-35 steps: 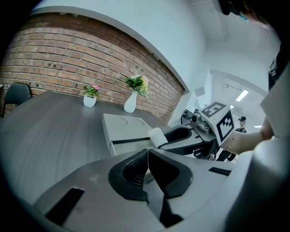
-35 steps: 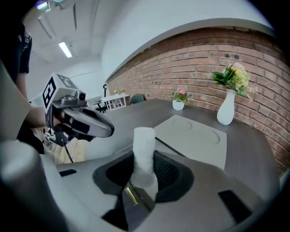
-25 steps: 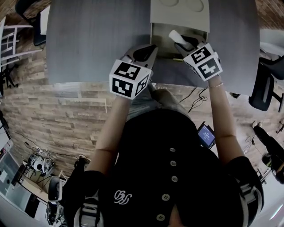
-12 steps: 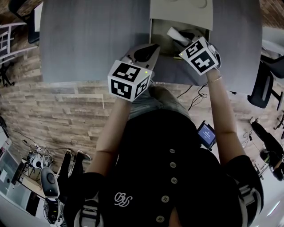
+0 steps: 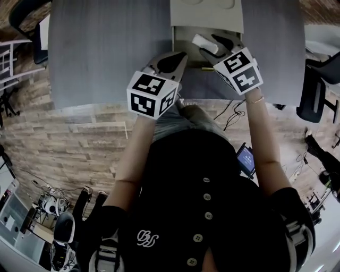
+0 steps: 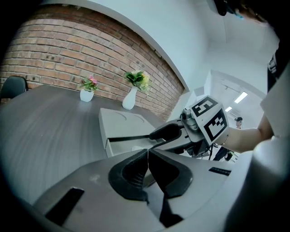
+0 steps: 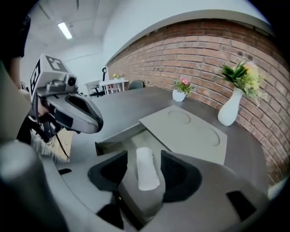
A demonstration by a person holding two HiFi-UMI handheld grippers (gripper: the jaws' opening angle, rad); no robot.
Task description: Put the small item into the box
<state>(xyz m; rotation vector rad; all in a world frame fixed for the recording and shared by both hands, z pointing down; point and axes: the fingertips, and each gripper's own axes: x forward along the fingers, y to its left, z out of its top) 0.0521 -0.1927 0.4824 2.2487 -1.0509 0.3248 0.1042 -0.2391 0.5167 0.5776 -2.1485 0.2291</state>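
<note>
L gripper (image 6: 147,152): jaws pressed together, nothing btwn them, parked over table (image 5: 106,48) just left of box (image 5: 206,13). Box drawer (image 5: 183,48) stands open toward operator. Small white item (image 5: 204,43) sits over drawer cavity, btwn jaws of R gripper (image 7: 144,157). Jaws apart, gap visible at one pad, so prob. not clamped. Step: drop-off. Next: confirm item rests in drawer, then lift R clear w/o snagging it.
</note>
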